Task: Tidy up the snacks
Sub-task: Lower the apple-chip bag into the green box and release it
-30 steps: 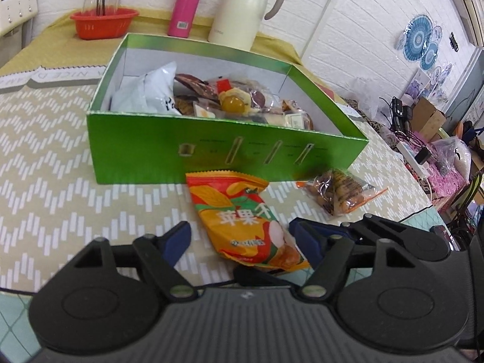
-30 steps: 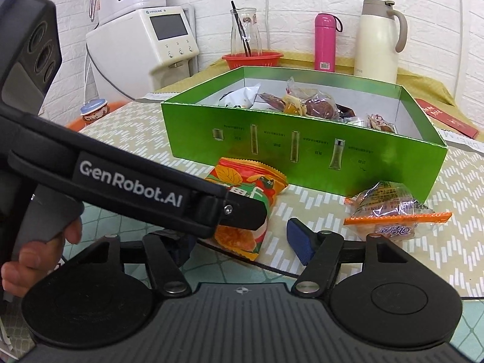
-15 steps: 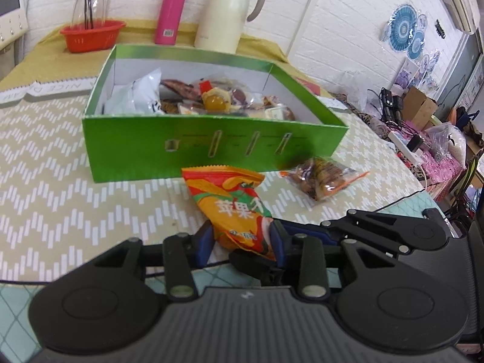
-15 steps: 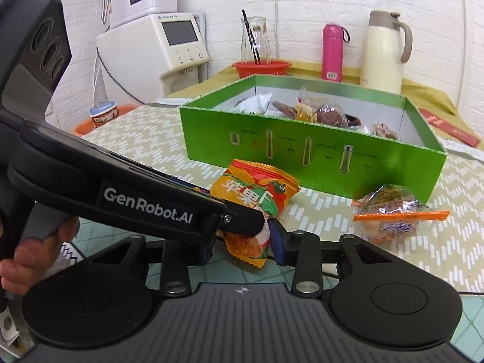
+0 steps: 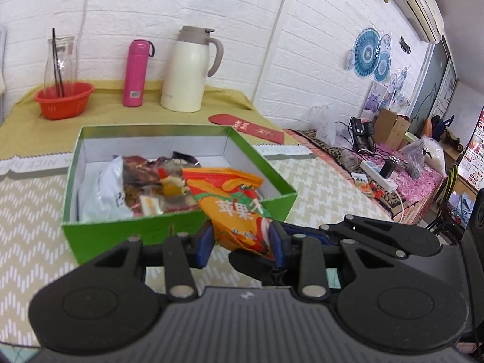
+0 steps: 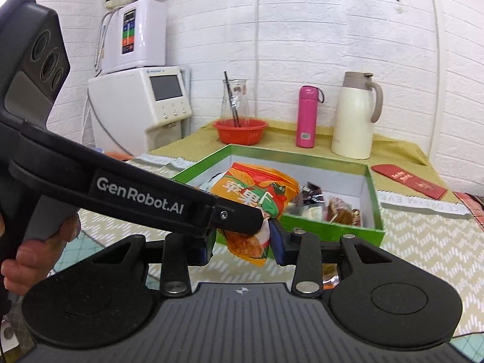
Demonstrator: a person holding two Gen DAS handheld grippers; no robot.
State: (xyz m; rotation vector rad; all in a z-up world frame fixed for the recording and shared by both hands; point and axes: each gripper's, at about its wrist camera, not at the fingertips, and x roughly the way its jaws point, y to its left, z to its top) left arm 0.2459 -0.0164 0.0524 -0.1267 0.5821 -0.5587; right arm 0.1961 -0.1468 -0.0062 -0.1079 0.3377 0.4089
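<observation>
Where the two views begin, nearest the lens, the left gripper [image 5: 240, 239] has its blue pads pressed on the lower end of an orange crinkled foil snack packet with green and red print [image 5: 233, 208]. The right gripper [image 6: 242, 240] has the same packet [image 6: 257, 199] between its own blue pads; the right-hand pad sits just beside the foil, the left-hand pad is hidden behind the other tool's black finger, so whether it presses cannot be told. A hand [image 6: 33, 260] at the near left wraps the grey handle of the left tool.

The packet is lifted clear of the table, tilted, its top over the near wall of a green rectangular cardboard box with white inside [image 5: 99, 236]. The box stands on a beige zigzag-patterned tablecloth [image 5: 27, 211] and holds a white plastic pouch [image 5: 106, 193] at left and mixed small wrapped snacks [image 5: 157, 187] beside it.

Beyond the box, on a mustard-yellow cloth: a red envelope with gold print [image 5: 251, 127] at right; farther, an orange-red plastic basket [image 5: 63, 99] with a clear glass bottle [image 5: 60, 60] standing in it, a pink cylindrical flask [image 5: 137, 72], and a cream insulated jug with a taupe lid and handle [image 5: 187, 69]. Far left in the right-wrist view, a white countertop water dispenser with a screen [image 6: 139, 103].
</observation>
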